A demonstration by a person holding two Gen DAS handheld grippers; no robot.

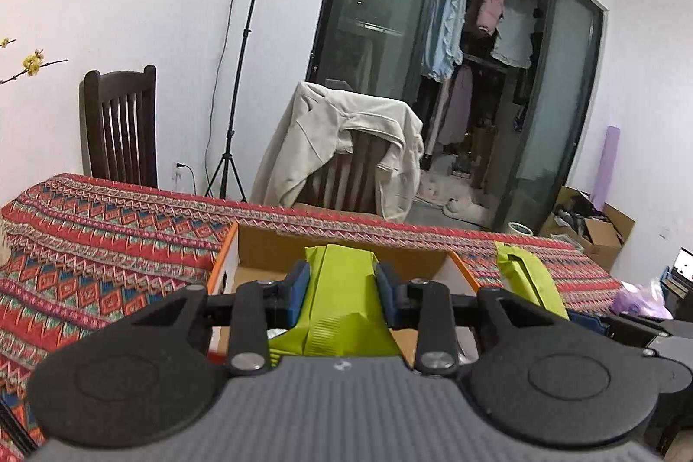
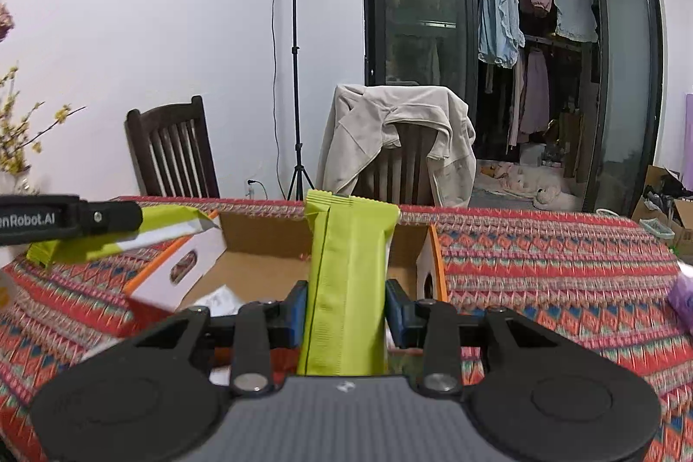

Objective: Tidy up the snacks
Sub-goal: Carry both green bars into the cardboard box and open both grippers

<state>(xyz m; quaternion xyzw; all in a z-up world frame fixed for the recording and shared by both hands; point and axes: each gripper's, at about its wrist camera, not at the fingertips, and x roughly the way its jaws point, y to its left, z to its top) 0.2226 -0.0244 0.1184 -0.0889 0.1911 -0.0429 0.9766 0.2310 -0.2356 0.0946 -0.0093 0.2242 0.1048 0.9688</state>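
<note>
My left gripper [image 1: 342, 289] is shut on a lime-green snack packet [image 1: 340, 302] and holds it over the open cardboard box [image 1: 268, 245] with orange and white sides. My right gripper [image 2: 344, 304] is shut on a second lime-green snack packet [image 2: 348, 276], held upright just in front of the same box [image 2: 260, 245]. The right gripper's packet shows at the right of the left wrist view [image 1: 530, 280]. The left gripper's packet shows at the left of the right wrist view [image 2: 121, 234].
The box stands on a table with a red patterned cloth [image 1: 108, 228]. Two wooden chairs stand behind it, one [image 2: 173, 150] bare, one draped with a beige jacket [image 2: 398, 133]. A light stand [image 2: 296, 72] is by the wall. A purple bag [image 2: 682, 297] lies at the table's right.
</note>
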